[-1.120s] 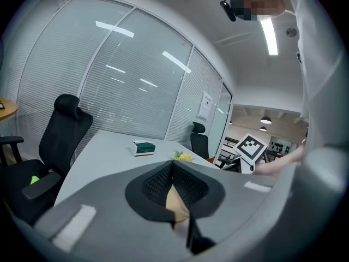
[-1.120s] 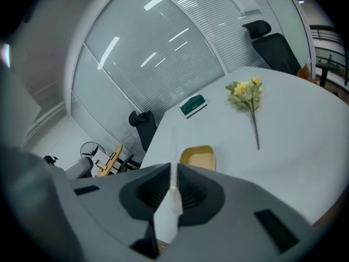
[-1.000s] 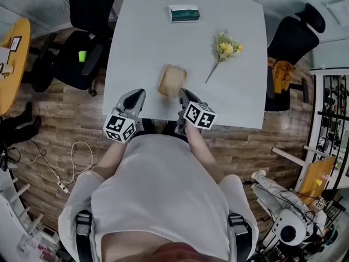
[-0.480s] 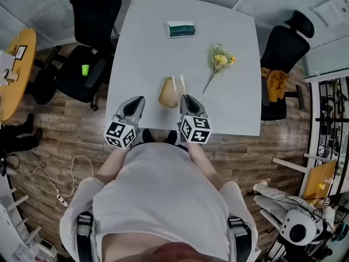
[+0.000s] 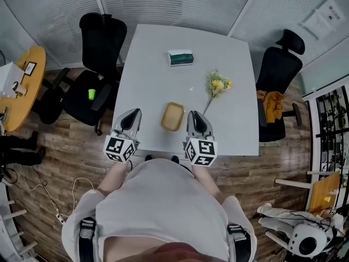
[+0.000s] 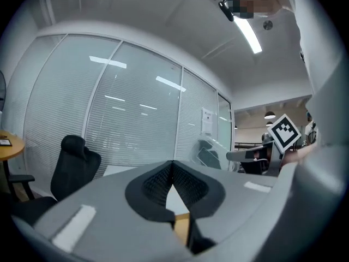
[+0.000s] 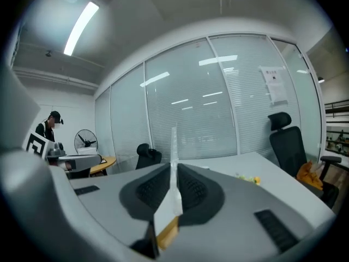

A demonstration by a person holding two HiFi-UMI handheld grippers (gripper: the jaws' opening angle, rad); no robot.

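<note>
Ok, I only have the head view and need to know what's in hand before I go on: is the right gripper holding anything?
Observer: Yes. The right gripper view shows the right gripper shut on a thin clear sheet that sticks up past its tip.
Operator: And the left gripper?
Observer: The left gripper view shows the left gripper with its jaws together and nothing between them.
Operator: Anyone nearby at eye level?
Observer: The right gripper view shows a person in a dark cap at the far left, near a standing fan.
</note>
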